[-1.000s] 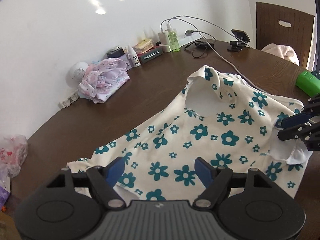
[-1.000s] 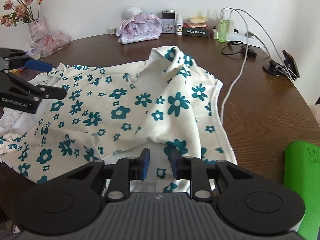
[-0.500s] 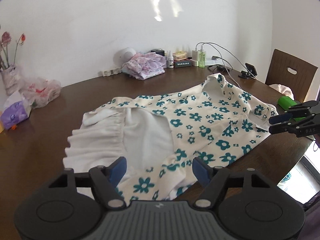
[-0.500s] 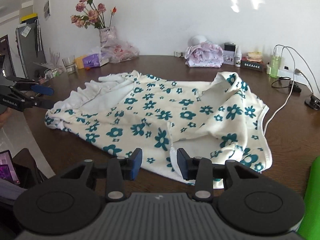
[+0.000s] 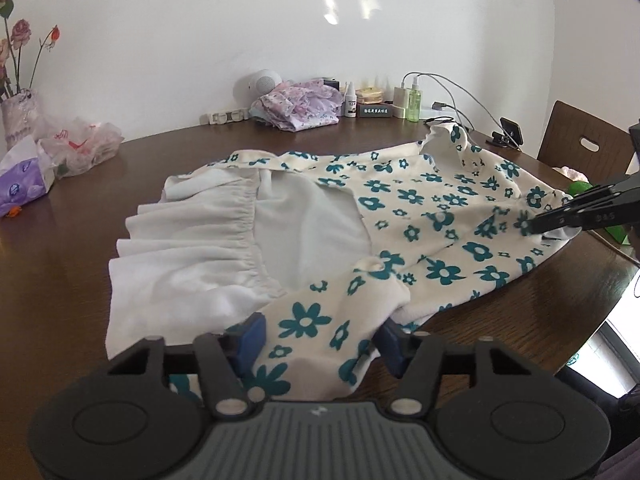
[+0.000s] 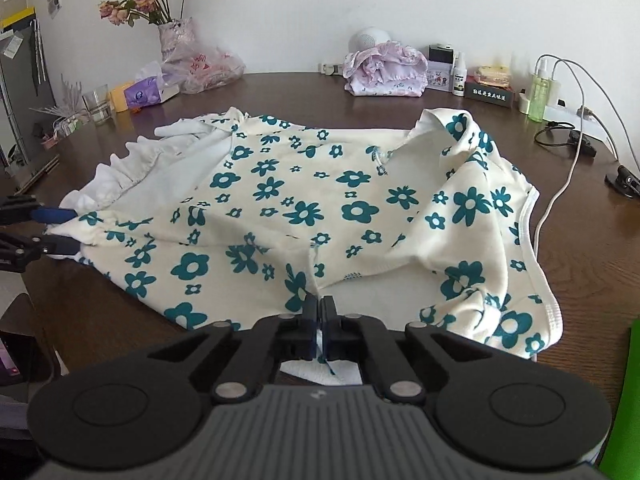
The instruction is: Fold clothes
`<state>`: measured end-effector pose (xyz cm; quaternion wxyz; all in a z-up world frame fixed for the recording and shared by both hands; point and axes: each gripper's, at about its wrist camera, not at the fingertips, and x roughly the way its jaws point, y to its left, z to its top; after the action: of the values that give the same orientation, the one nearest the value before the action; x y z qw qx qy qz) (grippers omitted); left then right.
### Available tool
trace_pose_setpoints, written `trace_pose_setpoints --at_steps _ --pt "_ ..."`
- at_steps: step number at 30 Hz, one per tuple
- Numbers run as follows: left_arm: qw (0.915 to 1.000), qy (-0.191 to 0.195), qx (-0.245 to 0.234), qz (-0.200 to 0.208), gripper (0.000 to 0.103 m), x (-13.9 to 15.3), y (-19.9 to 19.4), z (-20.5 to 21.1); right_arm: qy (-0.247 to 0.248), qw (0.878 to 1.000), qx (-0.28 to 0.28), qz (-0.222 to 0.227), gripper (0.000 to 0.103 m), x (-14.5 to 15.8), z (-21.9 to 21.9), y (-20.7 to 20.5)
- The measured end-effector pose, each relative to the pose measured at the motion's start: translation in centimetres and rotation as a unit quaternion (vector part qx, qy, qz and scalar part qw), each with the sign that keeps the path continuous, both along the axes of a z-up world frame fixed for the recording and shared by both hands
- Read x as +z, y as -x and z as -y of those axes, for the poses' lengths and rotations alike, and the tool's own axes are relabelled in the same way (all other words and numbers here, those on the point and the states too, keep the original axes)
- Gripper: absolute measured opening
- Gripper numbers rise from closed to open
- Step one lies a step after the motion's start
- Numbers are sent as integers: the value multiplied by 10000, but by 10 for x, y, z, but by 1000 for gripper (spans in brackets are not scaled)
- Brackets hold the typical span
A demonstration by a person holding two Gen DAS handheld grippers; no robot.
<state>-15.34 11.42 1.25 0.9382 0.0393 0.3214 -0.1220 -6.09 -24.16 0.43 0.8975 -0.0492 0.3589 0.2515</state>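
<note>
A cream dress with teal flowers (image 5: 420, 216) lies spread on the brown table (image 5: 60, 264), its white ruffled hem (image 5: 192, 240) turned out at the left; it also shows in the right wrist view (image 6: 304, 208). My left gripper (image 5: 320, 338) is open, its jaws on either side of a fold at the dress's near edge. My right gripper (image 6: 319, 316) is shut on the dress edge near the table's front; it shows in the left wrist view (image 5: 532, 226) at the far right. The left gripper shows in the right wrist view (image 6: 60, 230) at the hem.
A folded pink garment (image 6: 384, 68), bottles (image 6: 538, 94), boxes and cables (image 6: 568, 168) lie along the back wall. A flower vase (image 6: 176, 36), plastic bag, tissue pack (image 6: 148, 92) and glass (image 6: 96, 102) stand back left. A green object (image 6: 624, 400) lies at the right edge. A chair (image 5: 584, 148) stands right.
Both grippers moved in to the dress's near edge. The right gripper closed on the fabric. The left gripper's open jaws now straddle a fold.
</note>
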Motion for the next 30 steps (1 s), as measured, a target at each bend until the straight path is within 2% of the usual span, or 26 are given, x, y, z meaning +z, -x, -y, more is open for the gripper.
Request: trace_pose_setpoints --at_steps 2,4,7,11,12,14,16,18,19,21,23,24,26,28,30 --pt "10000 73 -46 45 55 0 0 -4 201 9998 39 40 10 2 0 6" --pt "9998 5 -159 115 59 3 3 -6 473 9986 13 220 45 3 -3 16" --pt "9992 -171 -256 237 73 6 13 -15 512 9978 140 390 47 5 1 31" --pt "9983 -404 -321 256 72 4 17 -25 497 9961 436 591 47 2 -1 42" --pt "9979 -470 -347 274 67 4 16 -25 534 9956 479 609 44 1 -4 40" --pt "9927 -886 -721 374 51 7 15 -23 607 9947 570 602 37 -5 -9 37" --pt "9838 -1320 -1116 478 20 10 14 -20 524 9942 654 676 36 -10 -8 36" --pt "9716 -1893 -1305 555 16 20 13 -21 303 9961 594 570 36 -11 -1 33" --pt "9694 -2030 -1226 641 15 27 12 -25 268 9966 558 545 35 -11 1 33" --pt "9726 -1963 -1027 698 17 38 11 -38 358 9964 504 577 36 -10 1 36" --pt "9840 -1416 -844 672 29 45 12 -50 391 9965 445 583 36 -9 4 39" --pt "9856 -1232 -942 666 39 44 15 -49 363 9964 438 624 36 -7 5 42" --pt "9866 -895 -1198 656 49 39 21 -42 234 9960 508 691 36 -4 7 48" --pt "9857 -556 -1453 645 67 34 28 -36 146 9954 608 727 37 -2 8 52" --pt "9866 -536 -1425 584 69 27 24 -37 294 9944 704 725 37 -4 2 51"
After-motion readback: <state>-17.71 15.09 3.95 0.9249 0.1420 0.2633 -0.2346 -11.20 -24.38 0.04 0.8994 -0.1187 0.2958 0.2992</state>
